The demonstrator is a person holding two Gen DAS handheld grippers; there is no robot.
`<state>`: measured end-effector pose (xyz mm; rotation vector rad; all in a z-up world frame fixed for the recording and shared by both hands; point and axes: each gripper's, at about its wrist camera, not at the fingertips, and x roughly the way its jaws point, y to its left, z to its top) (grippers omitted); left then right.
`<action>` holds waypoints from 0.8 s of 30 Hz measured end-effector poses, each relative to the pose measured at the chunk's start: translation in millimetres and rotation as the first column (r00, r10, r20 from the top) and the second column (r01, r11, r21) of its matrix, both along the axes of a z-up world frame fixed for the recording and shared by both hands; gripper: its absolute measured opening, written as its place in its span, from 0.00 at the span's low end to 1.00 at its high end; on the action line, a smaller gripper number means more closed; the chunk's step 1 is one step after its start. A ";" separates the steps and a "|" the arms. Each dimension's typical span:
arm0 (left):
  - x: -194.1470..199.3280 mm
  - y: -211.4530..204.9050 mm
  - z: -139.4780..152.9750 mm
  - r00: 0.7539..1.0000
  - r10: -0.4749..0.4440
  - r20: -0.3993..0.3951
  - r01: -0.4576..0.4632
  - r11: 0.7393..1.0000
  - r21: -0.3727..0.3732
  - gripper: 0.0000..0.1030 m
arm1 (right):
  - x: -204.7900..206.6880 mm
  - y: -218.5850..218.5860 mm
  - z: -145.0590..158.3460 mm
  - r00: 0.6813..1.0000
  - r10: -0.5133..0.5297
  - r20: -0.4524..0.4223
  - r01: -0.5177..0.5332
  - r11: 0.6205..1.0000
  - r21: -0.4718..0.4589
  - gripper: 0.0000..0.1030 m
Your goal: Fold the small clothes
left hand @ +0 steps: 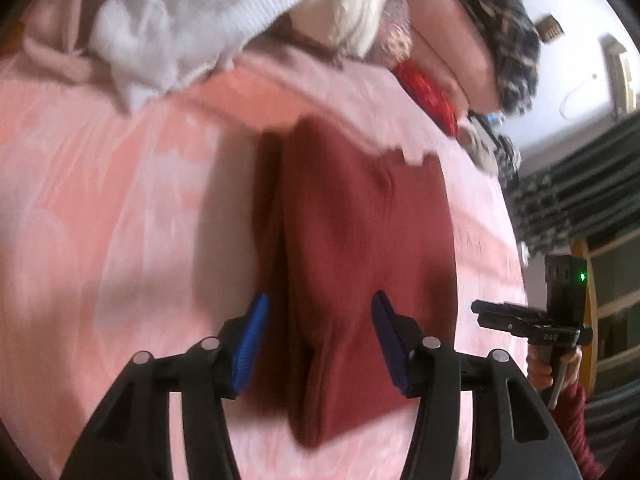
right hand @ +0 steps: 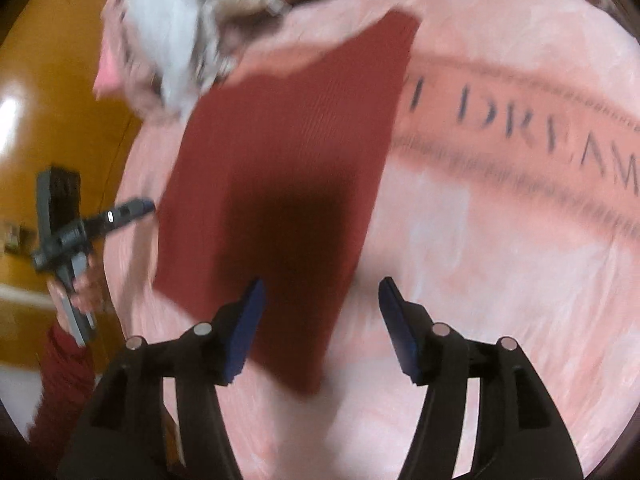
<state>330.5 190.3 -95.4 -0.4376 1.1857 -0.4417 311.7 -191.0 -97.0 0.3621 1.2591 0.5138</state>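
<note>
On the pink bedspread (left hand: 120,200) the dark red garment (left hand: 360,240) lies folded into a long flat rectangle, one lengthwise crease standing up along its left side in the left wrist view. Far left, at the bed's edge, the left gripper (right hand: 146,205) hovers just beside the cloth; the right wrist view sees it side-on, but its own camera has both blue pads spread wide with the garment under the gap and nothing held. Moving right, the right gripper (right hand: 322,332) hangs over the near corner, jaws wide apart, empty, casting a dark shadow on the fabric. Further right, lettering (right hand: 540,140) runs across the spread. Up top, a heap of white and pale clothes (left hand: 180,20) sits apart.
</note>
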 end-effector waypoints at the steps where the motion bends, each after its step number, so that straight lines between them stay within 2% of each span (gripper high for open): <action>1: 9.4 -1.9 -0.9 1.000 0.006 0.003 -0.006 1.000 0.001 0.52 | 9.9 -0.8 1.0 1.000 -0.014 0.002 0.014 1.000 0.001 0.58; 4: 46.7 -15.7 -5.9 0.999 0.037 -0.005 -0.037 0.999 0.016 0.52 | 46.1 3.3 1.5 0.999 -0.042 0.006 0.042 0.999 -0.023 0.58; 7: 64.4 -28.3 -13.3 0.999 0.033 -0.015 -0.033 0.999 0.022 0.49 | 69.1 9.7 -8.8 0.999 -0.047 -0.017 0.046 0.999 -0.024 0.57; 8: 67.7 -32.9 -16.3 0.999 0.026 -0.018 -0.026 0.999 0.030 0.36 | 73.7 9.0 -13.4 0.999 -0.046 -0.022 0.046 0.999 -0.028 0.55; 9: 69.9 -36.6 -19.1 1.000 0.017 -0.022 -0.016 0.999 0.041 0.14 | 78.7 11.1 -19.0 0.999 -0.045 -0.029 0.044 0.999 -0.029 0.46; 11: 74.6 -44.9 -22.2 0.999 0.017 -0.028 -0.015 0.997 0.079 0.10 | 85.0 16.7 -26.0 0.998 -0.054 -0.044 0.054 0.999 -0.003 0.39; 12: 74.8 -47.1 -20.1 1.000 0.016 -0.014 -0.014 0.995 0.099 0.09 | 84.1 20.8 -26.1 0.998 -0.053 -0.036 0.053 0.999 0.002 0.29; 13: 72.4 -46.5 -14.1 1.000 0.016 0.012 -0.017 0.994 0.109 0.09 | 82.8 21.3 -21.8 0.999 -0.037 -0.009 0.037 0.999 0.010 0.12; 14: 69.6 -43.8 -5.6 0.999 0.018 0.048 -0.023 0.994 0.103 0.08 | 79.1 19.3 -17.7 0.999 -0.032 0.008 0.031 0.999 0.018 0.06; 16: 64.2 -34.7 8.2 0.995 0.027 0.099 -0.036 0.995 0.094 0.08 | 75.6 16.7 -10.6 0.998 -0.048 0.032 0.048 0.999 0.027 0.00; 18: 63.5 -25.5 7.0 0.994 0.035 0.106 -0.047 0.993 0.112 0.08 | 76.0 17.8 -14.1 0.999 -0.046 0.028 0.046 0.999 0.007 0.00; 20: 65.9 -20.4 -12.4 0.997 0.041 0.060 -0.049 0.988 0.147 0.08 | 78.4 20.4 -25.2 0.999 -0.049 0.009 0.049 0.999 -0.007 0.00; 22: 69.1 -21.6 -33.4 0.999 0.042 0.007 -0.042 0.989 0.144 0.08 | 79.9 19.8 -32.7 0.997 -0.072 -0.011 0.072 0.997 0.021 0.00; 24: 69.2 -25.9 -40.4 0.999 0.042 0.011 -0.044 0.987 0.155 0.09 | 79.5 17.6 -35.1 0.996 -0.083 -0.020 0.084 0.996 0.039 0.00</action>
